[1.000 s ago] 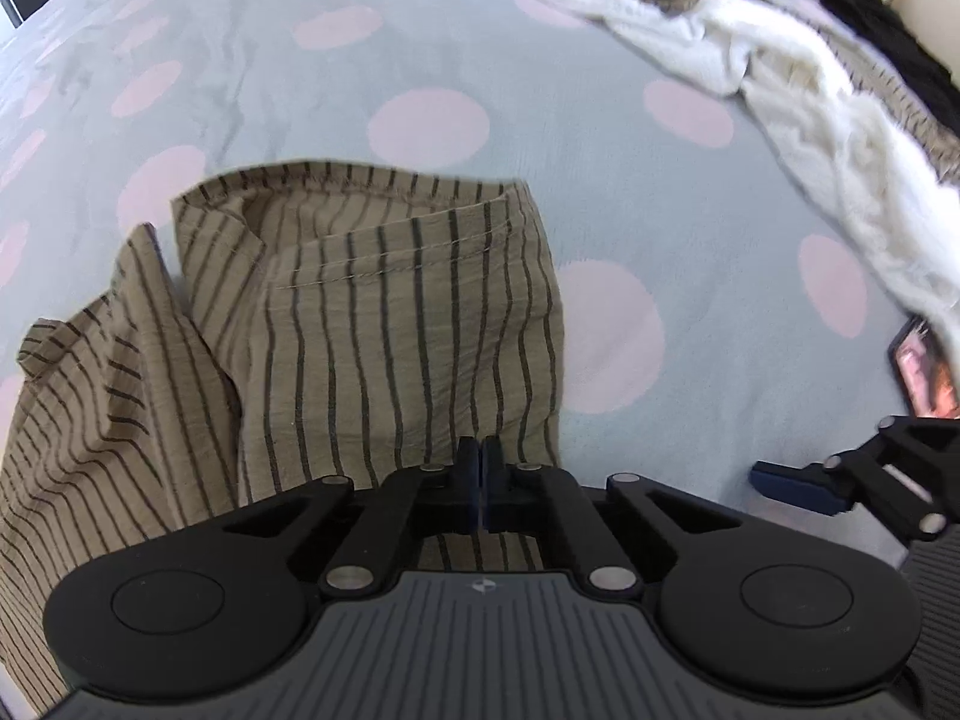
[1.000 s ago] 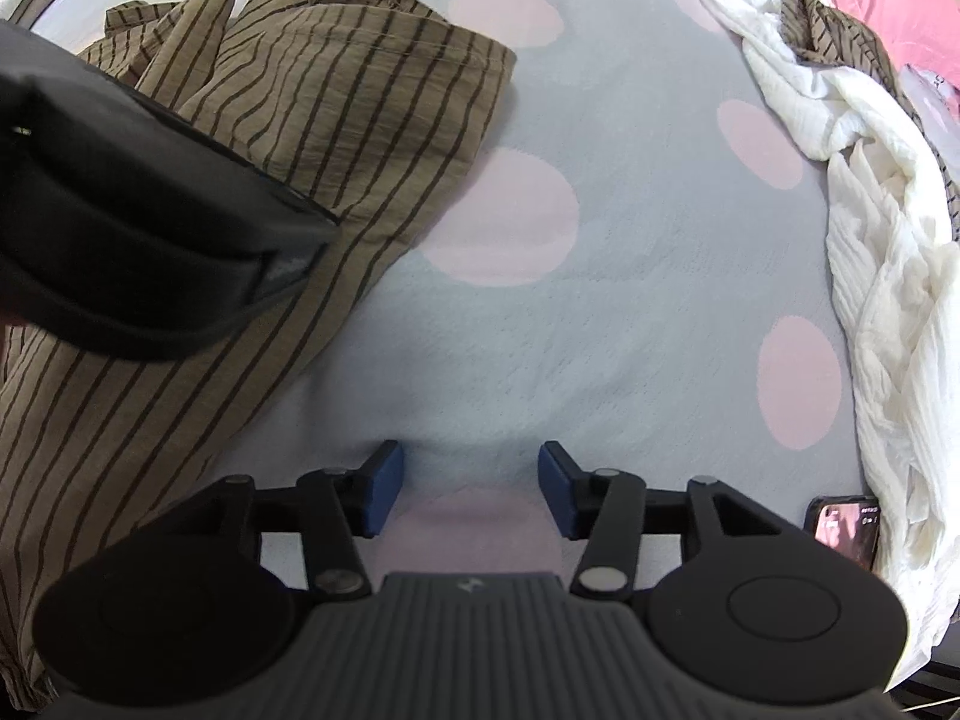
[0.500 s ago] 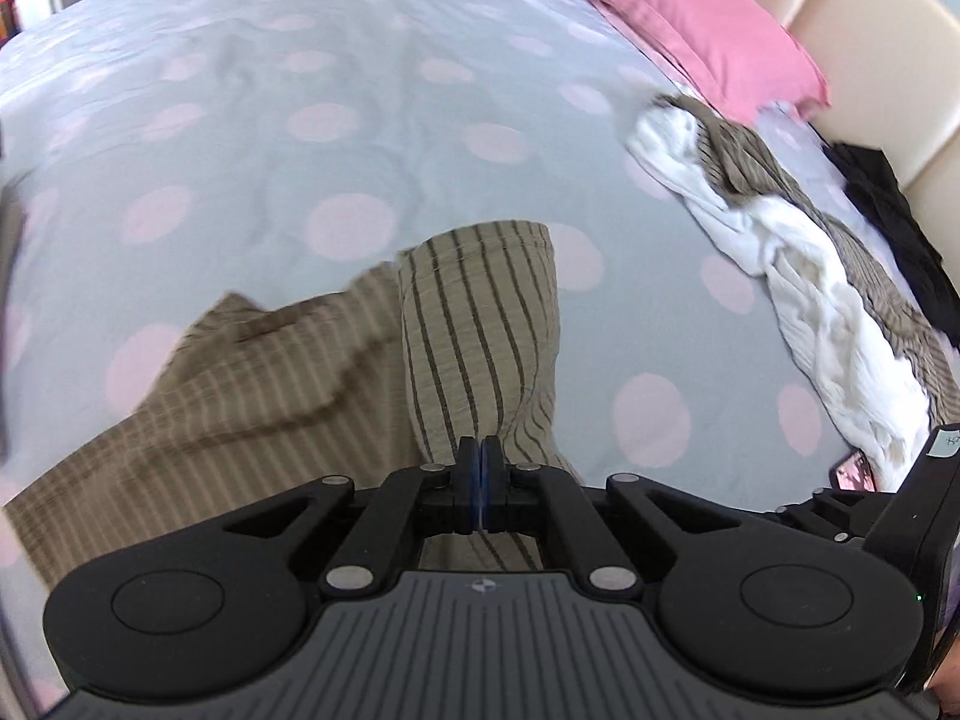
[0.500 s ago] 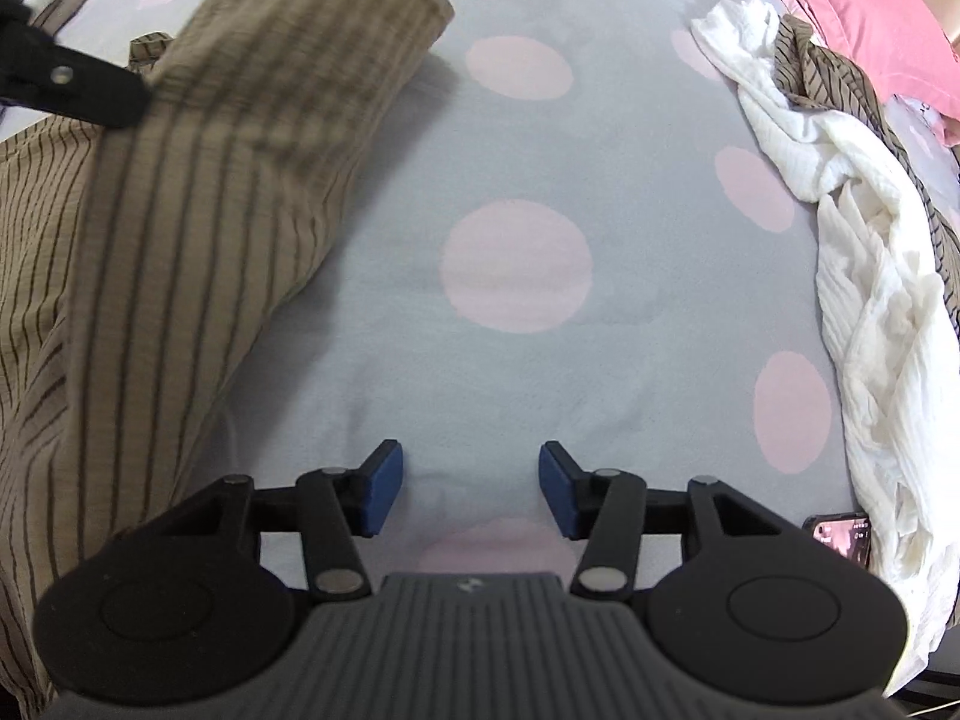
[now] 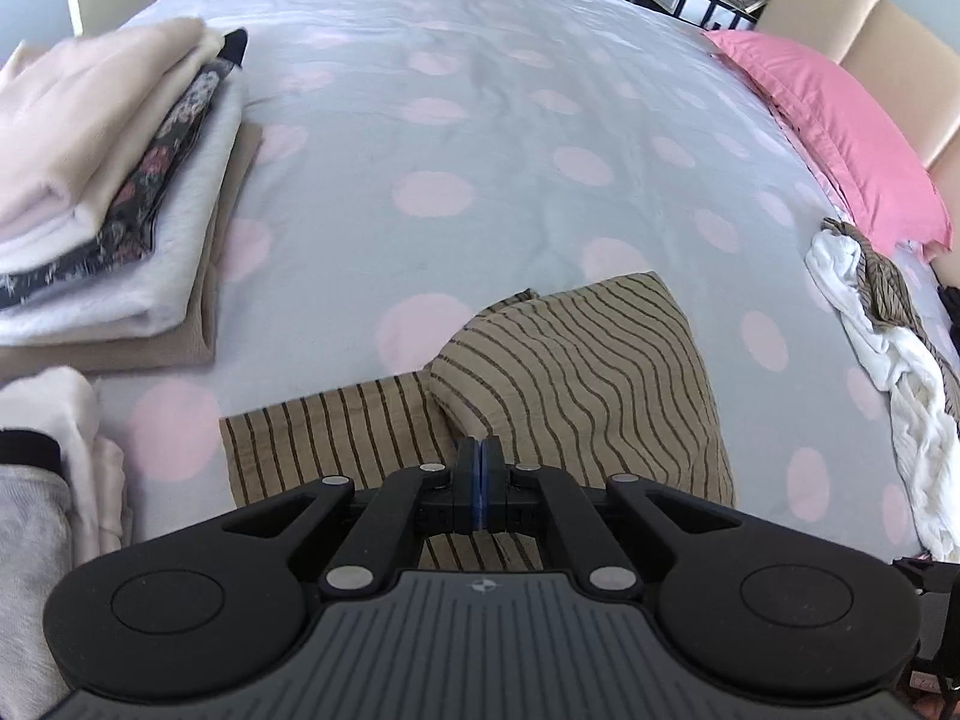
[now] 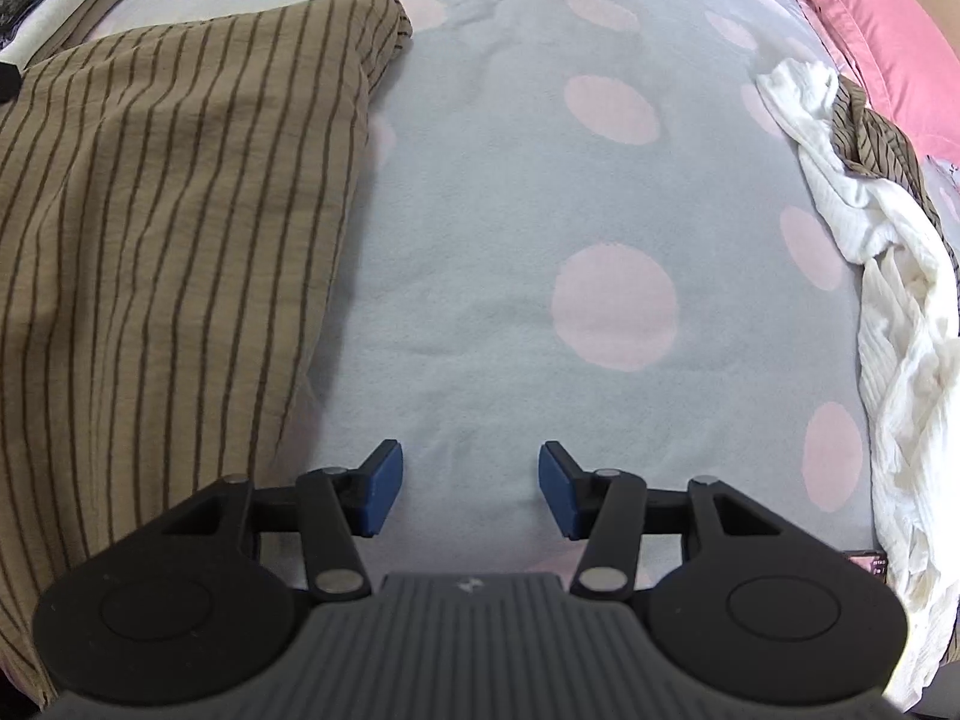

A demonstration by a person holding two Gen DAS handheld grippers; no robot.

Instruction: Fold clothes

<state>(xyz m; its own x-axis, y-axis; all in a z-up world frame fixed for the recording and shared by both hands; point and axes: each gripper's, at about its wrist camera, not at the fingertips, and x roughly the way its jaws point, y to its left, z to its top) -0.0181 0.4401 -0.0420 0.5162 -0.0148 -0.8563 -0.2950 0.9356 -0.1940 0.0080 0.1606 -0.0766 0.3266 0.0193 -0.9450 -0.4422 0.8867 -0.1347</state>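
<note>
A tan garment with dark stripes (image 5: 576,360) lies on the grey bedspread with pink dots (image 5: 456,138). My left gripper (image 5: 478,462) is shut on a fold of this striped garment, lifting it into a puffed hump ahead of the fingers. In the right wrist view the same striped garment (image 6: 162,210) fills the left side. My right gripper (image 6: 470,483) hovers open over bare bedspread (image 6: 540,192) just to the right of the cloth, with nothing between its blue pads.
A stack of folded clothes (image 5: 114,192) sits at the left, with more pale folded items (image 5: 48,468) nearer. A crumpled white and striped pile (image 5: 888,372) (image 6: 882,252) lies along the right. A pink pillow (image 5: 840,126) rests by the headboard.
The left gripper has swung up and leftward with the striped garment, bringing the folded stack into view. The cloth has been drawn over itself. The right gripper stayed open, almost still.
</note>
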